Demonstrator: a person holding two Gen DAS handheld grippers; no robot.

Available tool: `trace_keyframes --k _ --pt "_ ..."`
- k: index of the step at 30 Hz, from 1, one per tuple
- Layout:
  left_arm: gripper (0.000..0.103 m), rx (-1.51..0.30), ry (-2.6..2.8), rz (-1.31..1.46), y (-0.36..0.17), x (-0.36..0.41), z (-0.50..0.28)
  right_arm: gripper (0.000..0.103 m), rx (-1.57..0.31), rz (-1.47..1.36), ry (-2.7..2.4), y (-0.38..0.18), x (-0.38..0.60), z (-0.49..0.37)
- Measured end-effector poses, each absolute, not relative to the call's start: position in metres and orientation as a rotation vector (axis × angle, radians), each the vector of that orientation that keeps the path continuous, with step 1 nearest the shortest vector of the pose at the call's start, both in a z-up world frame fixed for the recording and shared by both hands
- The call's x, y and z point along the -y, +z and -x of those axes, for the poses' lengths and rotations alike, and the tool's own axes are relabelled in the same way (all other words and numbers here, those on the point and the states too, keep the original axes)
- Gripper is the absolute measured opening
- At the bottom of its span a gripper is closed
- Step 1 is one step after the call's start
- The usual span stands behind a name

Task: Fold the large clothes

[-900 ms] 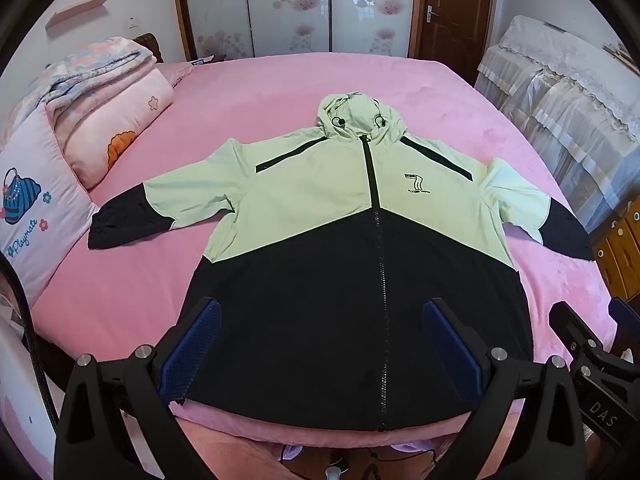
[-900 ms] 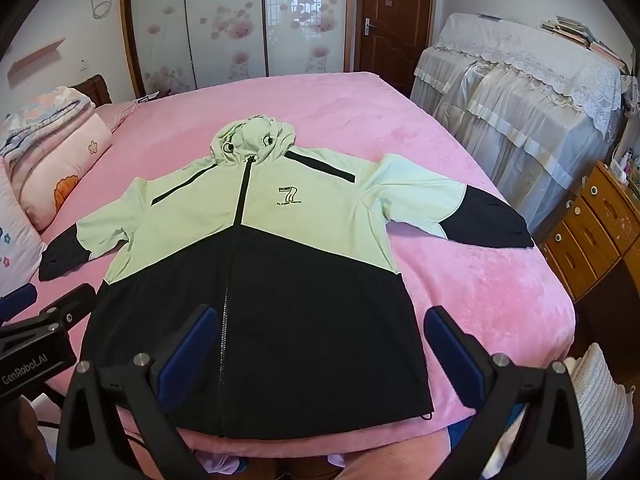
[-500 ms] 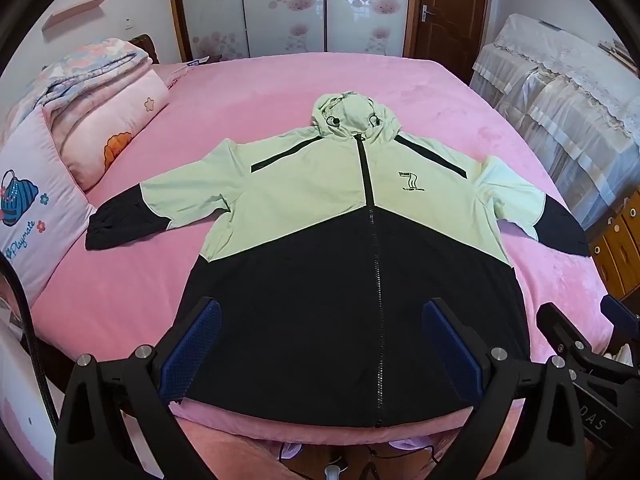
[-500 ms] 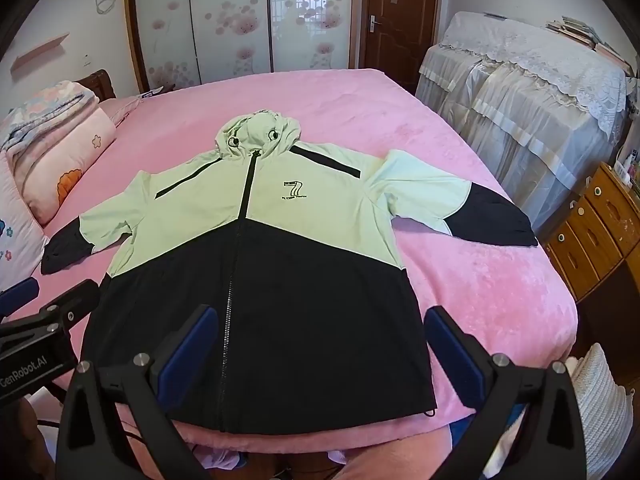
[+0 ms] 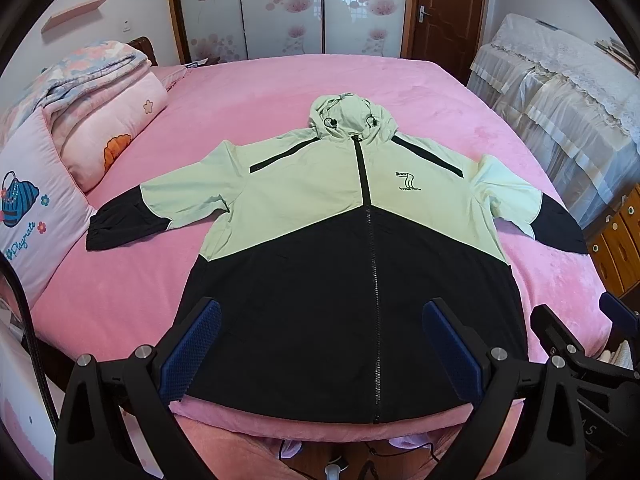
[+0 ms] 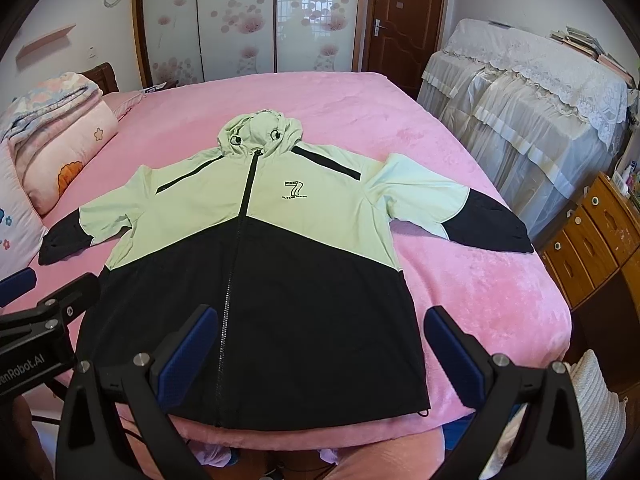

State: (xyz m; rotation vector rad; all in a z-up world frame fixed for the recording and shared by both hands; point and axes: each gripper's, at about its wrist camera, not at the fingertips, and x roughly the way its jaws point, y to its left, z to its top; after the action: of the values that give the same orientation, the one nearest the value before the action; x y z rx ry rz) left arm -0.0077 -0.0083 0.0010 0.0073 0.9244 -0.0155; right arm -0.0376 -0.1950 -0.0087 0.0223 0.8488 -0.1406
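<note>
Evidently we have not begun folding: the jacket lies flat (zipped), both the left gripper and the right gripper spread wide above its hem, so next we should take a sleeve.

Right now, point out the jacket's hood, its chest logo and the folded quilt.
hood (image 5: 348, 114), left wrist view, middle of its crown
chest logo (image 6: 295, 189), right wrist view, the numeral
folded quilt (image 5: 100, 120), left wrist view, its pink side

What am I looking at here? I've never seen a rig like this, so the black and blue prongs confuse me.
Those prongs are two hand-held claws, each carrying a wide-angle camera that looks out along its fingers. One picture comes from the left claw, the other from the right claw. Both are open and hold nothing. On the pink bed a green and black hooded jacket lies flat, zipped, sleeves spread. Folded quilts sit at the bed's left. No folding has begun.
</note>
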Motion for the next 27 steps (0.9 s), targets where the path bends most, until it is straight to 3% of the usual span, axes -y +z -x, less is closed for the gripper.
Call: trace_keyframes --k 27 --pt "0.1 -0.928 -0.027 -0.01 0.0046 0.0114 0.0175 0.103 -0.852 -0.001 -0.136 -0.0109 0.1971 0.046"
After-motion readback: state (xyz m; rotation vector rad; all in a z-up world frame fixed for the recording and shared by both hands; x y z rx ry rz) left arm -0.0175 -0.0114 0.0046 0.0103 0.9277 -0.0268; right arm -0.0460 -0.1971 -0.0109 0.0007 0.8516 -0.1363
